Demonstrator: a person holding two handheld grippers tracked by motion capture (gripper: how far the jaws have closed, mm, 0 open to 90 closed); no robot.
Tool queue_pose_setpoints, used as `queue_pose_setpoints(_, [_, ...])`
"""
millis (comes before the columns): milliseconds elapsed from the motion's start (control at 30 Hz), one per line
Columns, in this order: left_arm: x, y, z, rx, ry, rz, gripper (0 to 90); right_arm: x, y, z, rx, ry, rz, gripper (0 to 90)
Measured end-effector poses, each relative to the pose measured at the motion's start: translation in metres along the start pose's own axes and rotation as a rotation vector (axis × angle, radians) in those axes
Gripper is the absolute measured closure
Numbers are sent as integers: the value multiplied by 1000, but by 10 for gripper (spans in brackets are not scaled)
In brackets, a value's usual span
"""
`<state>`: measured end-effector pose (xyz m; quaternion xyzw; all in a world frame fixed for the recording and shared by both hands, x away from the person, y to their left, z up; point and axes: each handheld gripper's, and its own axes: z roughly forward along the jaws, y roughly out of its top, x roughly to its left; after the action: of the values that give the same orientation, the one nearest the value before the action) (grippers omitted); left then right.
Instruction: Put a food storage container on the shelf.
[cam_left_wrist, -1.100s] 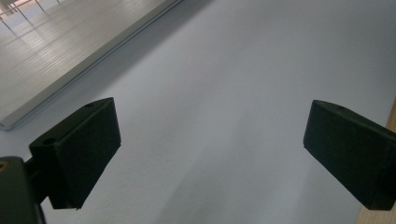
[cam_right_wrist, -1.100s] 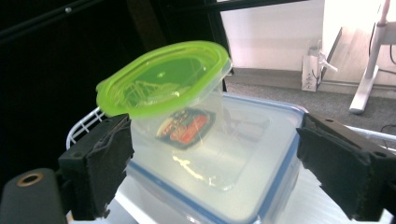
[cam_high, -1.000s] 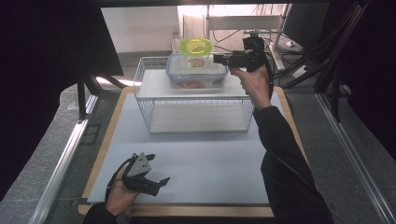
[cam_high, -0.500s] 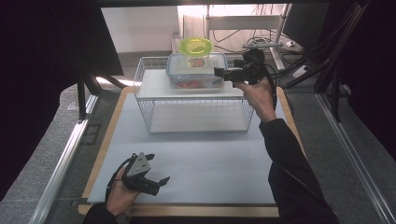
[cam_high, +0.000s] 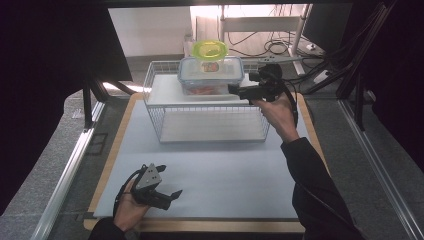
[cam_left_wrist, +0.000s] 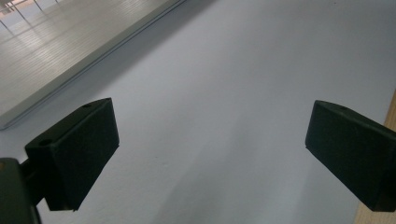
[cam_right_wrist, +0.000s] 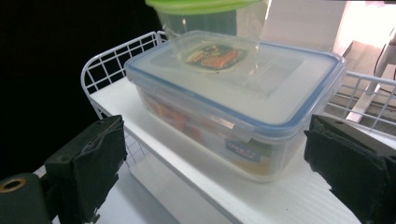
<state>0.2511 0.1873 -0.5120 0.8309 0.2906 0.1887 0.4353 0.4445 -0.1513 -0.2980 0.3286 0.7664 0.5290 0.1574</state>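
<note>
A white table (cam_high: 215, 175) lies under me, with a wire rack (cam_high: 210, 107) at its far side. On the rack's white shelf sits a clear lidded box (cam_right_wrist: 233, 100) holding orange food, a green-lidded tub (cam_high: 210, 52) on top. My right gripper (cam_high: 240, 90) gapes just beside the box; my left gripper (cam_high: 170, 192) rests spread on the table.

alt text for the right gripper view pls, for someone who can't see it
The open right gripper faces a clear rectangular food box with a blue-edged snap lid, standing on the white top shelf of a wire rack. A round tub with a green lid sits on the box.
</note>
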Motion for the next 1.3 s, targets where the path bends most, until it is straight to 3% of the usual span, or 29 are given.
queue_pose_setpoints(333, [0,0,0,-2,-2,7,23,10,-12,-5,11,4,-47,44])
queue_pose_setpoints(1300, [-1,0,1,11,-3,29,23,32,-46,-16,46,48,-97,30])
